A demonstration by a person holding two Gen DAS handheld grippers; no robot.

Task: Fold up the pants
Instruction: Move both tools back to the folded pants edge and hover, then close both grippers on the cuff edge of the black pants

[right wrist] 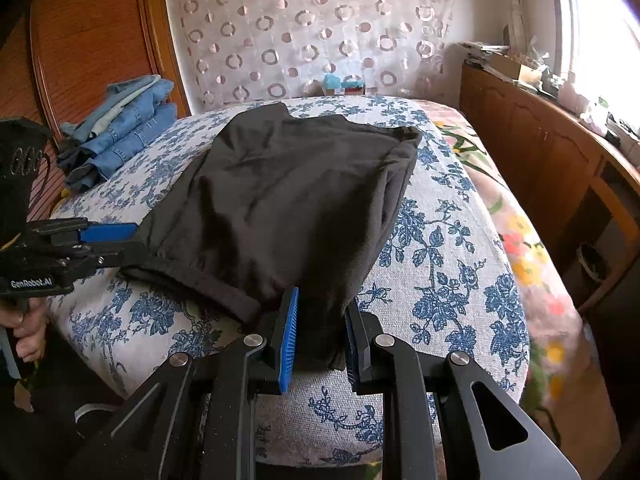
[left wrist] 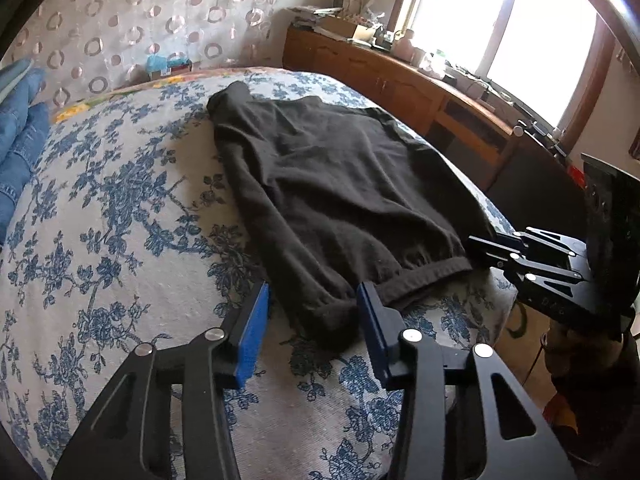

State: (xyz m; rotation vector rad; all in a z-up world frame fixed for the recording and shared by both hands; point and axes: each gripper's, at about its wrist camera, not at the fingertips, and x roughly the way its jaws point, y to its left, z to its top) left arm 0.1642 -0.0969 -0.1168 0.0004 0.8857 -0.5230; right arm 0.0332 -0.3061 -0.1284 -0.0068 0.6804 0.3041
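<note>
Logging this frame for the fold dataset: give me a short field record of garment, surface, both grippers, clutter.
garment: black pants, lying flat, already folded over, cuffed hems at the near bed edge
surface: bed with blue floral bedspread
left gripper: open, fingers straddling one near hem corner, not clamped
right gripper: open, fabric of the other hem corner between the blue pads, closure not complete
other clothes: folded jeans stacked at the far left of the bed
background: wooden sideboard under the window

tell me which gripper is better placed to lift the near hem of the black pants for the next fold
Right. The right gripper already straddles the hem corner of the black pants, its open jaws on either side of the cloth. The left gripper is open wider, and only its right finger overlaps the hem.
</note>
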